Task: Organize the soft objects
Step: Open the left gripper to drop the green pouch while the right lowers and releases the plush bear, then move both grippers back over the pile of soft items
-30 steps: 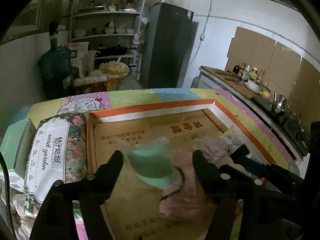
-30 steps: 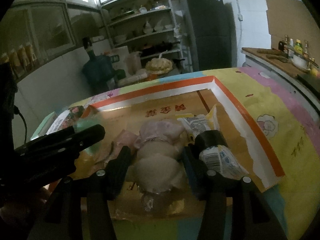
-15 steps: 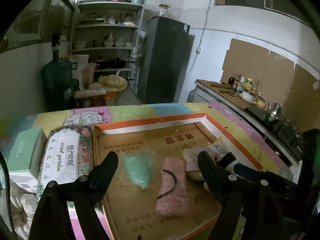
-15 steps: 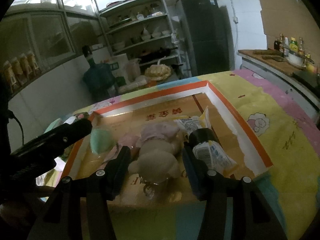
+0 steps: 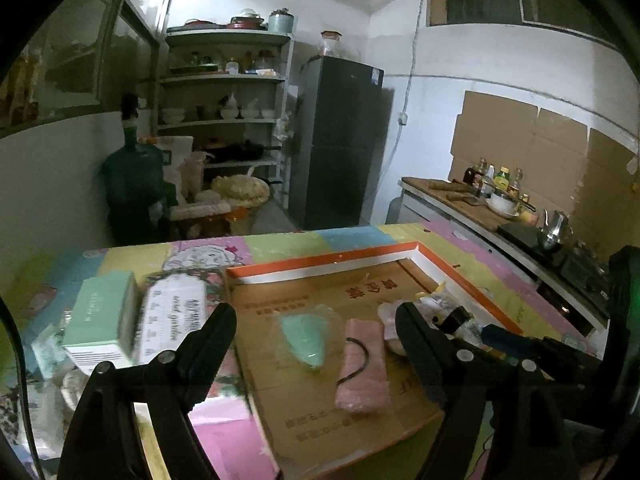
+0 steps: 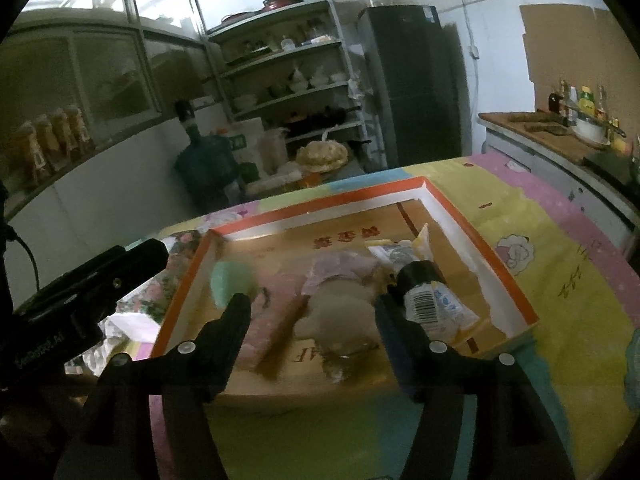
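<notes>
Currently, at the left of the left wrist frame, a mint box (image 5: 102, 322) and a floral tissue pack (image 5: 176, 320) lie outside the tray on the patterned tablecloth (image 5: 288, 240); I judge these soft packs are yet to be sorted. My left gripper (image 5: 316, 332) occupies the lower centre, jaws spread wide and holding nothing, hanging above the orange-rimmed cardboard tray (image 5: 320, 258). Between its fingers, on the tray floor, lie the bagged green item (image 5: 306, 336) and, just beside it to the right, the pink folded cloth (image 5: 362, 368) with a black loop on top. They rest side by side, probably to keep the tray contents in a row.

In the right wrist frame, my right gripper (image 6: 314, 312) sits lower centre, also spread and empty. The beige plush (image 6: 340, 316) lies between its fingers, near them; whether it touches is unclear. Right of it rests a black-capped tube (image 6: 434, 300), against the tray's right wall.
</notes>
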Tool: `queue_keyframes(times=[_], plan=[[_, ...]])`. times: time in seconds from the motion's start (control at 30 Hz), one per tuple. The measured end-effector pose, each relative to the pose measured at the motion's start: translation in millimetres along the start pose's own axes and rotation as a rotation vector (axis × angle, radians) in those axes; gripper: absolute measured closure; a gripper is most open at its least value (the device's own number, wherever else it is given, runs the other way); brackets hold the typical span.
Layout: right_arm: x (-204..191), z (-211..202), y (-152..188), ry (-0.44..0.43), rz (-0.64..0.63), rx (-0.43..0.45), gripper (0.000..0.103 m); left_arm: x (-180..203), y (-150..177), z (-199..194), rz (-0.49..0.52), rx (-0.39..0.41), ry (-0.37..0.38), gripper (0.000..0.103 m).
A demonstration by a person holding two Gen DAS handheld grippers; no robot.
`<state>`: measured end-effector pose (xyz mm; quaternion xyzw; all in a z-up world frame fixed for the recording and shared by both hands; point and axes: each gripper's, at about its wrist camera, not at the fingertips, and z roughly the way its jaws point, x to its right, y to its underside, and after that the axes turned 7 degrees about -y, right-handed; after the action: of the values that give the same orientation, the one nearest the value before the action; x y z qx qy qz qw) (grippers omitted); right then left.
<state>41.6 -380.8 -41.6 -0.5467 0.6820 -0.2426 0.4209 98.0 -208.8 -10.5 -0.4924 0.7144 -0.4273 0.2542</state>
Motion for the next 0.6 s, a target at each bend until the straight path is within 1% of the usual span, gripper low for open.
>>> queue_keyframes(times=[0.2,0.6], plan=[[-17,-3,2,-0.011,-0.015,0.005,0.029,-15,3,-15,-0.01,0.02,-0.025,0.021],[-57,1,4,-0.042,-0.071,-0.003,0.029,-48,9,-38,-0.037,0.036,-0.067,0.021]])
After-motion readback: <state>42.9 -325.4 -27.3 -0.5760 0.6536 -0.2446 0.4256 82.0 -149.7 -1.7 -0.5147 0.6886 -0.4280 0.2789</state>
